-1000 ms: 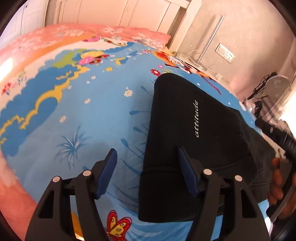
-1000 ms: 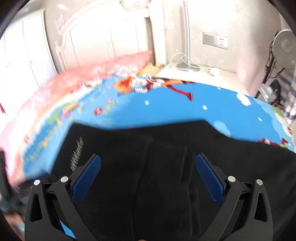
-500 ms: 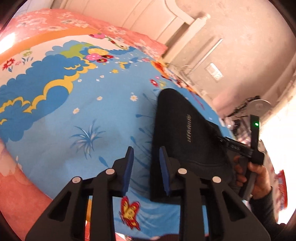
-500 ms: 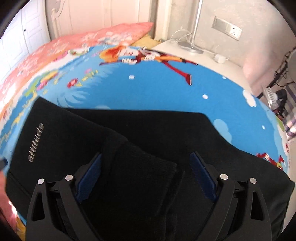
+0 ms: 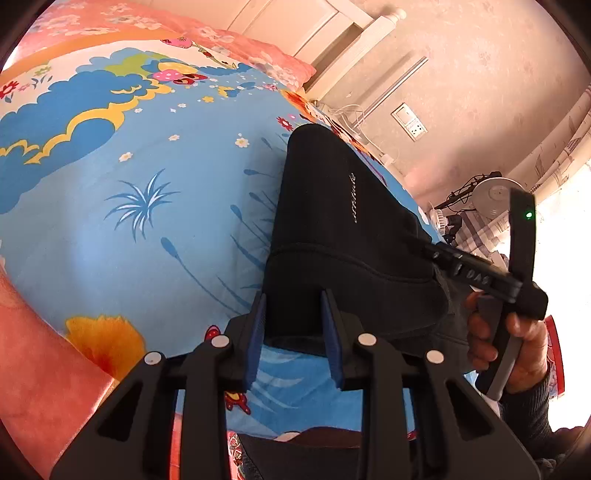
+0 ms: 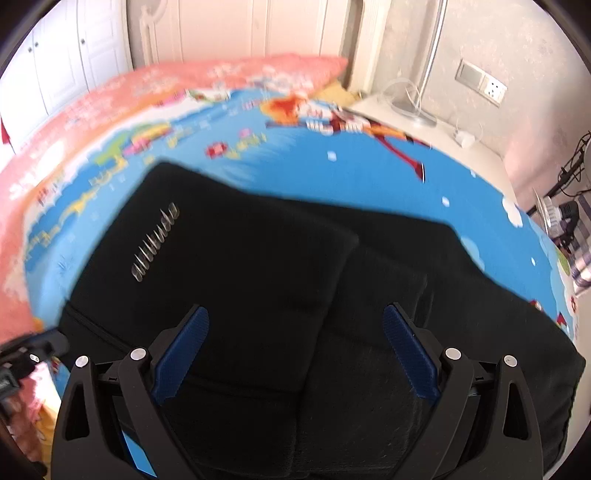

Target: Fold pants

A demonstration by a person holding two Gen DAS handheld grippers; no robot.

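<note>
Black pants (image 5: 332, 221) with small white lettering lie folded on a blue cartoon bedsheet (image 5: 129, 221). My left gripper (image 5: 293, 332) stands at their near left corner, jaws narrowly apart with the folded cloth edge between the blue pads; I cannot tell whether it grips. My right gripper (image 6: 295, 350) is wide open and empty, hovering over the pants (image 6: 258, 277), where a folded layer overlaps another. The right gripper's body also shows in the left wrist view (image 5: 480, 277), held by a hand.
A pink pillow (image 6: 221, 77) and white headboard (image 6: 240, 29) lie at the bed's far end. A bedside table (image 6: 424, 122) with a lamp base and cables stands at the right. A fan (image 5: 495, 192) stands beyond the bed's edge.
My left gripper, wide open a second ago, narrowed and moved right onto the pants' near corner. My right gripper stayed open and drew back over the pants.
</note>
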